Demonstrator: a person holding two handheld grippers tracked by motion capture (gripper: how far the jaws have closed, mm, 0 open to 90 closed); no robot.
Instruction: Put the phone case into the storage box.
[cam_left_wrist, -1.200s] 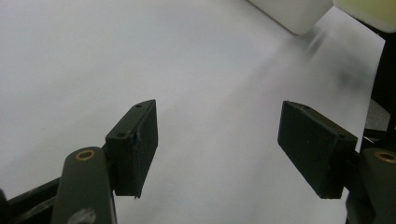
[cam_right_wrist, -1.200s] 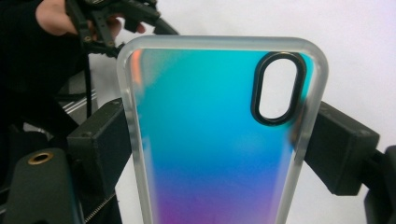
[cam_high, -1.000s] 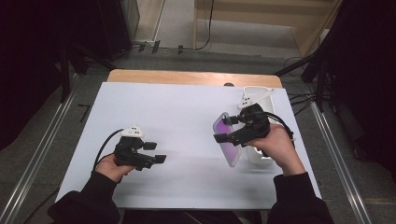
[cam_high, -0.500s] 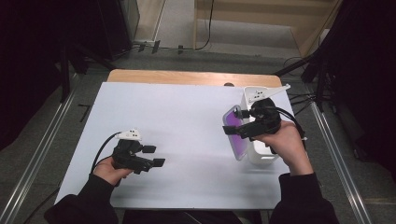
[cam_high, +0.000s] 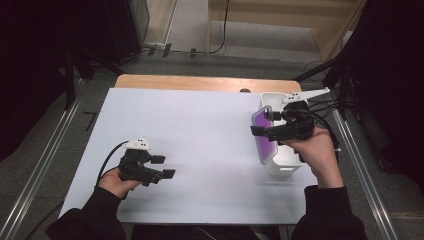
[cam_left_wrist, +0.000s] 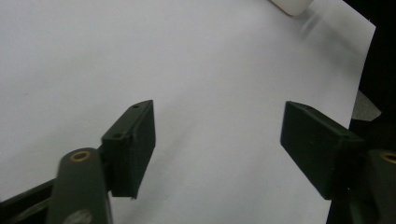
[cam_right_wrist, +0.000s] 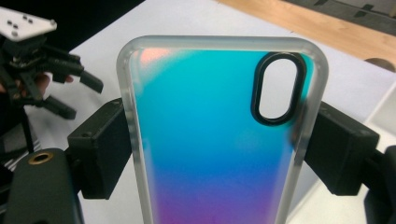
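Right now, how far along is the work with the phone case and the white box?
Done: the right gripper is clamped on the phone case by its two long edges. In hand: it holds the case on edge over the white box. Left: the case is not set down, and the left gripper waits open over the white tabletop.

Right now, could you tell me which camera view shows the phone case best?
The right gripper view: the phone case stands large there, clamped between the jaws, camera cutout clear. The high view gives a small purple edge beside the white box.
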